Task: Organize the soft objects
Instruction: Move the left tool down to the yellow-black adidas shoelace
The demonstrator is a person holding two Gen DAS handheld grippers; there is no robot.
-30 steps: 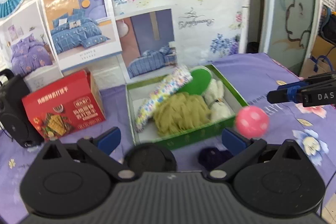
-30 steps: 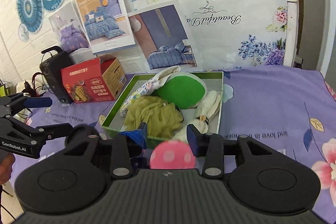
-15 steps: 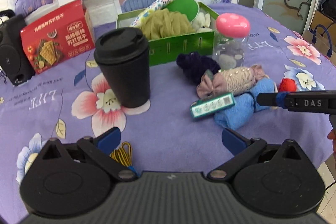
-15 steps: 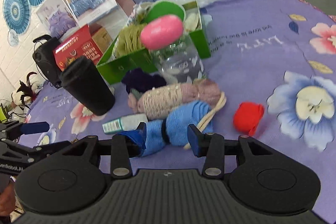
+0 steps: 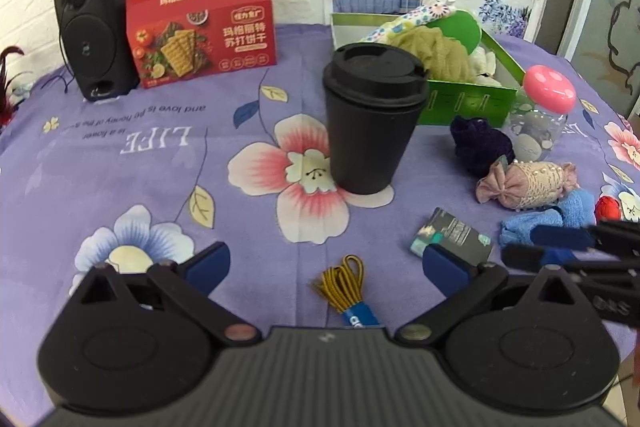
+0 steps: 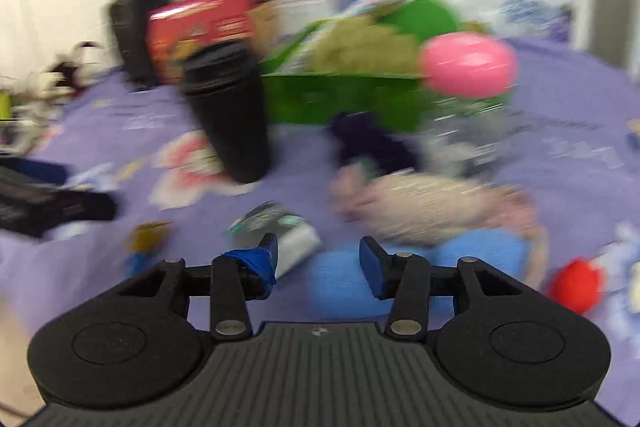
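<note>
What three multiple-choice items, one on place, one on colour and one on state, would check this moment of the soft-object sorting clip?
1. Where does the black cup stand?
A. Inside the green box
B. On the tablecloth, in front of the green box
C. On top of the red carton

2. What colour is the lid of the clear jar?
A. Pink
B. Yellow
C. Black

3. How is the left gripper?
A. Shut on the blue cloth
B. Shut on the cup
C. Open, holding nothing

Key: 1 B, the cup rests on the flowered tablecloth with the green box behind it. 2 A, the domed lid is pink with pale spots. 3 C, its fingers stand wide apart with only the yellow cord lying on the cloth between them.
</note>
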